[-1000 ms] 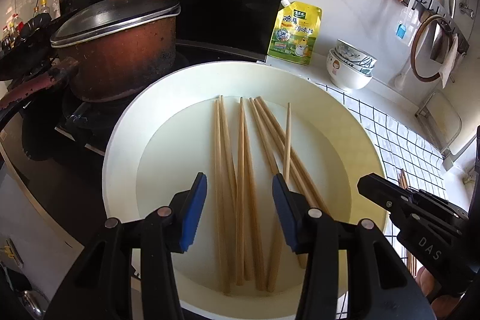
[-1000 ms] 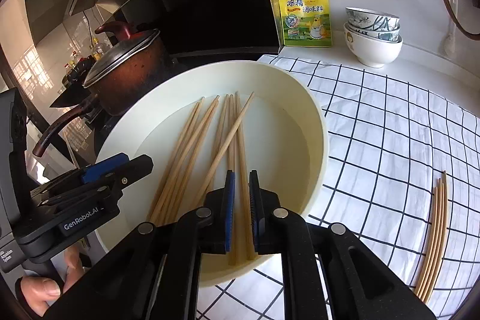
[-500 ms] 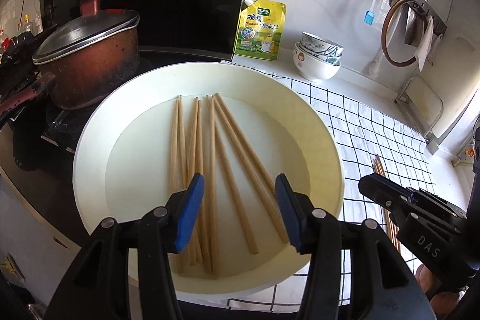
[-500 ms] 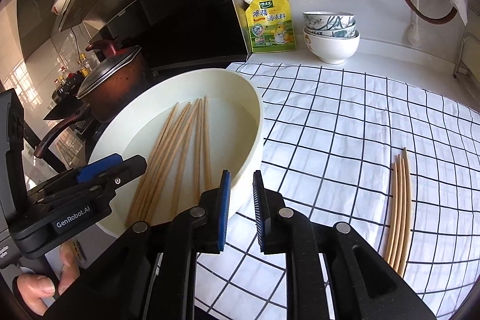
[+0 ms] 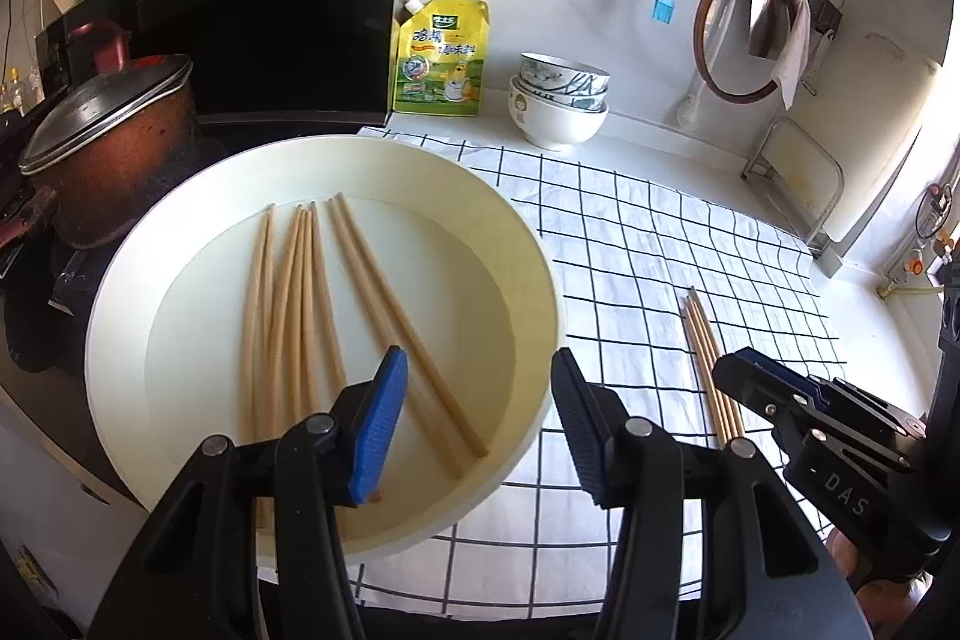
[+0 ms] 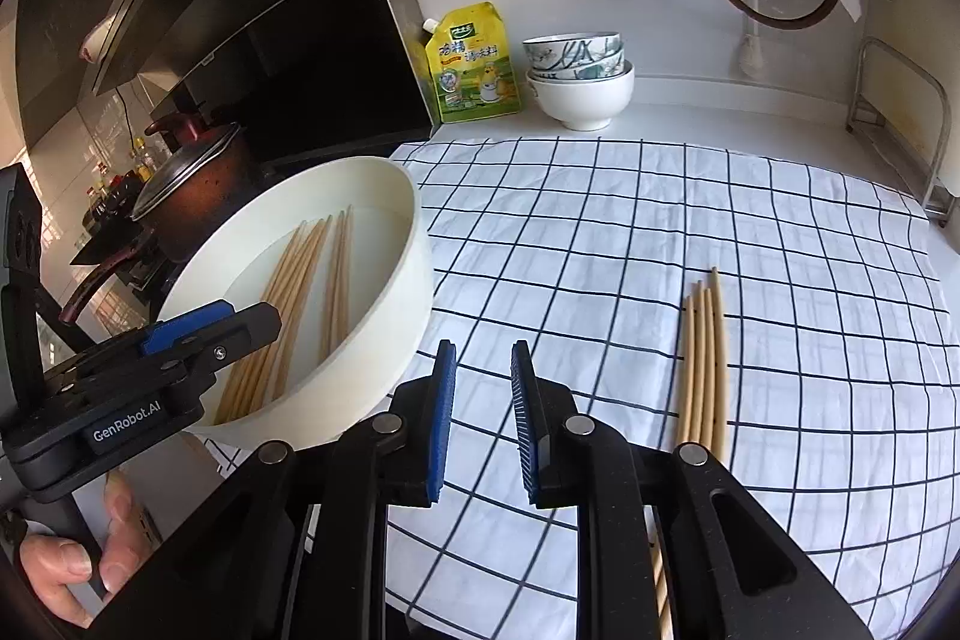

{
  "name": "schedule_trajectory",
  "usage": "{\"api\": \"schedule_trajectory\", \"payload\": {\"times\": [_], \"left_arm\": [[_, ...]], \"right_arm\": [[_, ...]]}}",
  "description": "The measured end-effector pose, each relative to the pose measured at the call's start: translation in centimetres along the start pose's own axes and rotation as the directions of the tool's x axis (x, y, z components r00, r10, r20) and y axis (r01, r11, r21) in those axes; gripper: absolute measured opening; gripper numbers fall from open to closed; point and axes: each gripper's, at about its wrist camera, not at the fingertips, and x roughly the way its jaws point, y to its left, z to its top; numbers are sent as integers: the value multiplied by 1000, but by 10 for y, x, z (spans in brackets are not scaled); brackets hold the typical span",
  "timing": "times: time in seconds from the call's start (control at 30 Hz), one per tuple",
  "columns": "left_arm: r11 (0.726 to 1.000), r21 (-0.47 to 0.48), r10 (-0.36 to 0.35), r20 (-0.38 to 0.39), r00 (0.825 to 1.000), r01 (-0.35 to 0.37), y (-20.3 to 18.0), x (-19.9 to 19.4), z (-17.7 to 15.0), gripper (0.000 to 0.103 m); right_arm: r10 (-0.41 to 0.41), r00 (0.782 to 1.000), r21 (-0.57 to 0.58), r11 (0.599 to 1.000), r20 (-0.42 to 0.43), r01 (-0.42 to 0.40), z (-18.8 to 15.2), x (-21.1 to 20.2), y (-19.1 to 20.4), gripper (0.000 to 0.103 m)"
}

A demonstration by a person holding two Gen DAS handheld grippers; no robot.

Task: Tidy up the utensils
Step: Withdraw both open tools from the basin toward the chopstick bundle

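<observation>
A: Left wrist view first. What do you log?

B: I note my left tongs (image 5: 477, 421) with a wide gap between the blue pads and nothing in it. They hang over the near rim of the cream basin (image 5: 534, 256). In the basin lie loose chopsticks (image 5: 300, 304), fanned lengthwise on the bottom. To the right, on the checked cloth (image 5: 630, 244) that covers the counter, a small bundle of chopsticks (image 5: 711, 364) lies side by side. My right tongs (image 5: 750, 376) enter from the lower right edge, their tip just over the near end of that bundle.

A: Background?

B: A lidded pot (image 5: 114, 142) left of the basin, a yellow pouch (image 5: 441, 58) against the wall, stacked bowls (image 5: 561, 100) beside it.

A: Right wrist view?

B: My right tongs (image 6: 483, 421) show a narrow gap between the pads, empty; only the cloth (image 6: 600, 220) lies below. The bundle (image 6: 705, 358) rests on the cloth just right of them, not touched. The basin (image 6: 396, 316) sits at the left on the cloth's edge, chopsticks (image 6: 300, 280) inside. My left tongs (image 6: 240, 322) reach over the basin, and a hand (image 6: 78, 556) grips their handle at lower left.
</observation>
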Motion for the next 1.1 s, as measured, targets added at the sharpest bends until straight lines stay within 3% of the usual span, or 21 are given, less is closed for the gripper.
{"api": "schedule_trajectory", "payload": {"times": [0.5, 1.1], "left_arm": [[994, 74, -73, -32, 997, 75, -64, 10, -10, 49], [991, 100, -79, -73, 994, 86, -99, 29, -18, 51]], "right_arm": [[-90, 996, 89, 992, -2, 89, -23, -21, -63, 19], [-112, 993, 136, 984, -33, 116, -42, -17, -105, 19]]}}
